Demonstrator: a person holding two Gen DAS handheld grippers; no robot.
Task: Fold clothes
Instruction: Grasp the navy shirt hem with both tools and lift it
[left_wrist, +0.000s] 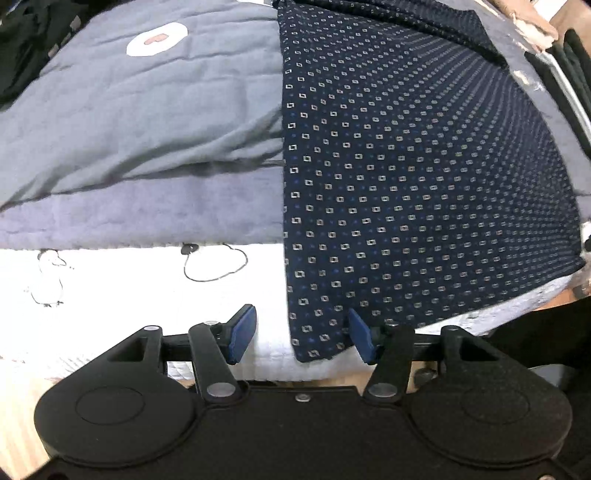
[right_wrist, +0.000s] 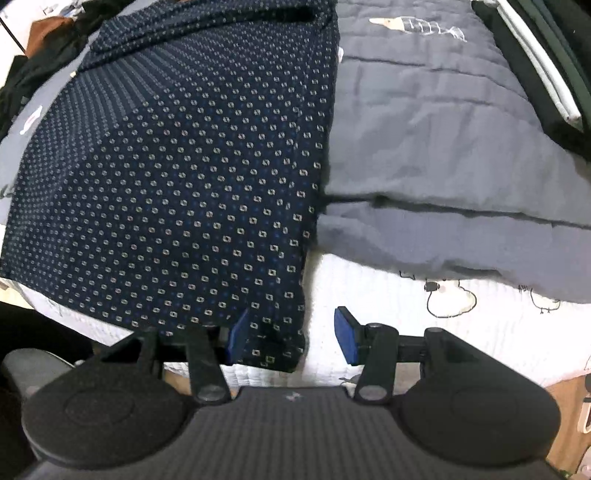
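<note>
A navy garment with small white squares (left_wrist: 406, 166) lies spread flat on the bed and fills the right half of the left wrist view. My left gripper (left_wrist: 301, 334) points down at its near left corner. It is open, with one blue pad (left_wrist: 243, 332) over the white sheet and the other against the cloth's hem. In the right wrist view the same garment (right_wrist: 184, 166) covers the left half. My right gripper (right_wrist: 291, 338) stands open across its near right corner, one pad (right_wrist: 345, 336) clear of the cloth on the sheet.
A grey quilt (left_wrist: 129, 129) (right_wrist: 443, 147) covers the bed beside the garment, over a white sheet with line drawings (left_wrist: 129, 295) (right_wrist: 406, 325). Dark clothes are piled at the far left (left_wrist: 22, 44) and far right (right_wrist: 546, 55). The bed's near edge runs just under both grippers.
</note>
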